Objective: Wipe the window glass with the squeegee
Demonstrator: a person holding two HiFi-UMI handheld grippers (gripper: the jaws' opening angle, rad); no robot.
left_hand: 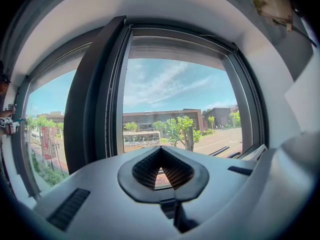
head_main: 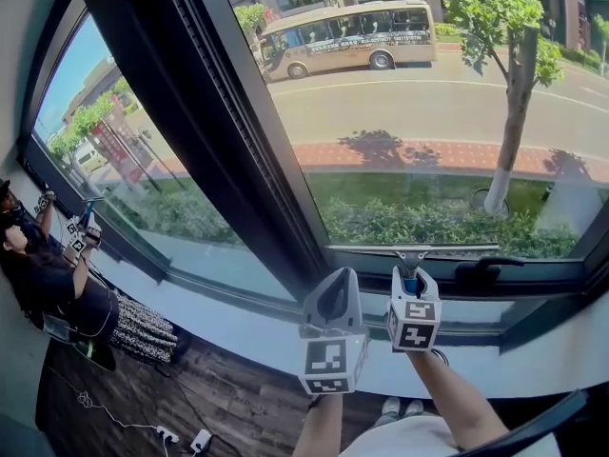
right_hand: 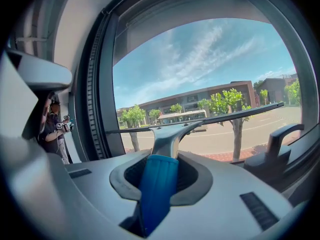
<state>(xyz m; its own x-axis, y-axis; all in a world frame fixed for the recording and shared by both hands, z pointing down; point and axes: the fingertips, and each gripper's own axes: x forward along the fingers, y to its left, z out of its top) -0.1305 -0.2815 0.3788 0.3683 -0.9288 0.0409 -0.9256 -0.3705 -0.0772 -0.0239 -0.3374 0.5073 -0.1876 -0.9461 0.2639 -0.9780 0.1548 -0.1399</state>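
The squeegee has a blue handle (right_hand: 156,186) and a grey neck that leads to a long thin blade (right_hand: 225,114). My right gripper (right_hand: 160,176) is shut on that handle. In the head view the right gripper (head_main: 412,282) holds the squeegee (head_main: 411,255) upright at the bottom edge of the large window glass (head_main: 428,112). I cannot tell whether the blade touches the glass. My left gripper (head_main: 333,301) hangs just left of it, over the sill. Its jaws are shut with nothing between them (left_hand: 162,176).
A thick dark mullion (head_main: 238,131) splits the window. A black window handle (head_main: 487,269) sits on the lower frame right of the squeegee. The white sill (head_main: 238,324) runs below. A person (head_main: 52,284) holding grippers stands far left. Cables and a power strip (head_main: 200,439) lie on the wooden floor.
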